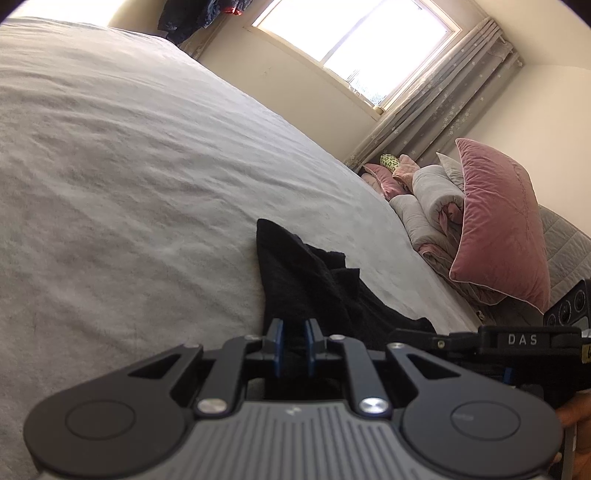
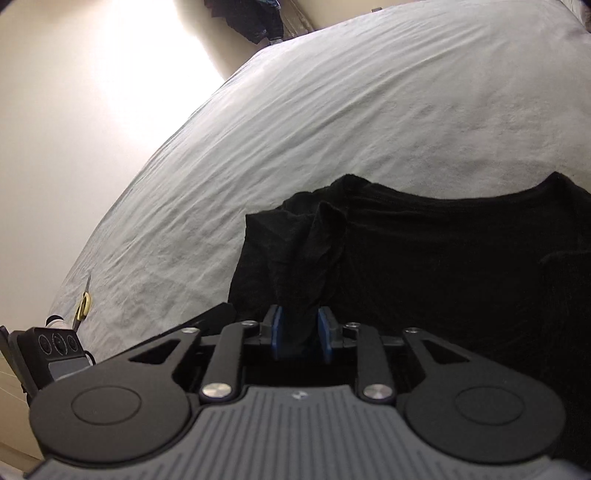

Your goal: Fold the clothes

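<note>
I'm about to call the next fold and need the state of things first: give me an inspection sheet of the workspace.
Surface: wrinkled light grey bedsheet, bare beyond the garment.
Job's things: crumpled black fabric garment lying on the sheet, not yet folded flat.
Clutter: yellow-handled scissors near the sheet's edge.
Grippers: left gripper pinches a garment edge; right gripper has a bunched fold between its blue pads.
Cables: nothing seen.
Surroundings: pink velvet cushion, rolled grey bedding, bright window with grey patterned curtain.

Black garment [image 2: 424, 251] lies rumpled on the grey bedsheet [image 2: 332, 110], edges bunched upward.
</note>
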The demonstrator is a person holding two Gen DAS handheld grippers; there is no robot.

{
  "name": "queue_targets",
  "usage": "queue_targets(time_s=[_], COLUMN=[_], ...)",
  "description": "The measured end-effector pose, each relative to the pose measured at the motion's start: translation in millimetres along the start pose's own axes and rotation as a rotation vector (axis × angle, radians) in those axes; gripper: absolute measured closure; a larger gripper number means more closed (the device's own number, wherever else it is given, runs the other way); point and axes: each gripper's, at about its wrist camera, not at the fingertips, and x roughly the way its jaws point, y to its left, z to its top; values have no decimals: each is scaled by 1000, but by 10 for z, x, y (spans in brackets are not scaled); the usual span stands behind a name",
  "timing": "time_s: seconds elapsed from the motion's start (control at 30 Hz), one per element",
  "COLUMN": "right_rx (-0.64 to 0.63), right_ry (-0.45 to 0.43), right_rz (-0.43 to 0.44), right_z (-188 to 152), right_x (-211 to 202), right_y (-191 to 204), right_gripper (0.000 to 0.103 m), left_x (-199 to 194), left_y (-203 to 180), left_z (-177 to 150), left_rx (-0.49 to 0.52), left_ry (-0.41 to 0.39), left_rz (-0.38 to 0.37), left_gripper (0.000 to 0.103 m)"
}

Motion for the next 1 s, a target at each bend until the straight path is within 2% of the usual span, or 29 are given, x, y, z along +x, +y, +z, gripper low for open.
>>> queue_targets(time_s=[0.03,0.23,0.3,0.33,0.37,0.47,0.6,0.67,0.7,0.73,0.77,0.87,1.0], right_rx=[-16,-249,-294,-312,-330,-267,-232,-210,-195,-173,-151,-72,35], right_ry=[-24,-120,-128,-132,-136,-146,-112,-125,-131,-130,-128,-98,-33], right_rz=[-16,-180,-199,-216,-234,-279,-347,-345,-343,-326,-308,-240,-178], right_z=[61,286,300,303,307,338,341,328,308,271,234,78,-173], right_x=[21,363,460,490,520,485,522,439,369,296,223,47,18], right_y=[14,220,232,237,243,178,97,90,94,97,99,133,199], right_gripper=[63,63,73,91,102,102,99,84,80,70,66,66,66], left_x=[0,7,7,6,6,7,5,6,7,7,7,13,5], left_y=[-11,-29,-30,-27,-23,-20,-23,-14,-9,-7,-7,-9,-40], left_z=[-2,-17,-19,-20,-20,-21,-26,-28,-29,-30,-31,-32,-38], left_rx=[4,22,24,22,20,17,20,15,12,10,9,2,6], left_ry=[0,5,6,7,8,11,12,13,13,13,13,13,13], left_rz=[2,14,16,15,15,15,18,15,14,14,13,10,19], left_gripper=[90,90,90,90,90,90,90,90,90,90,90,90,89])
